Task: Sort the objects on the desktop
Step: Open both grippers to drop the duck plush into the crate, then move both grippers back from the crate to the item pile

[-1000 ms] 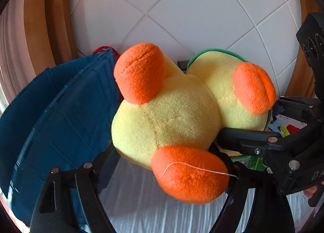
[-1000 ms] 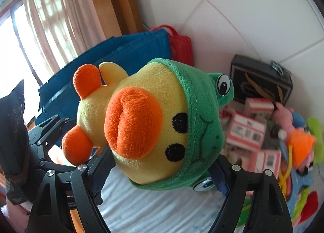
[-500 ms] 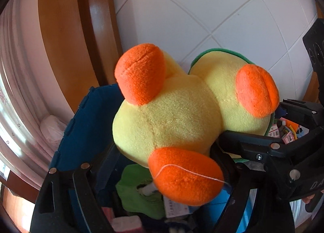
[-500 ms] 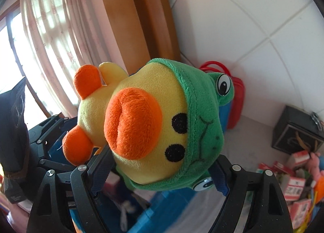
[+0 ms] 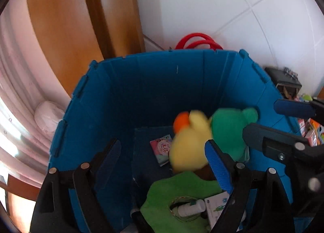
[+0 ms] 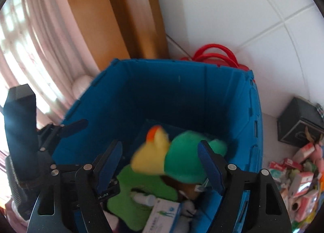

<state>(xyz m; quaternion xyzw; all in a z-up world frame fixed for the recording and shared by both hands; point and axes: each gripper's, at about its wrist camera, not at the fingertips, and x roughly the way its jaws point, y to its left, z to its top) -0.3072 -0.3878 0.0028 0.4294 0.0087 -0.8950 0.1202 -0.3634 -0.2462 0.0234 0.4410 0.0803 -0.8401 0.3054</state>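
Duck (image 5: 190,148), a yellow plush in a green frog hood, is blurred inside the blue bin (image 5: 145,91), above a green cloth (image 5: 182,192) and small boxes. It touches neither gripper. I hold my left gripper (image 5: 164,164) and right gripper (image 6: 160,168) over the bin's near edge, both tilted down into it, jaws spread wide and empty. I judge the drop-off step done. Next, I would turn toward the clutter (image 6: 299,178) on the table right of the bin and choose another object.
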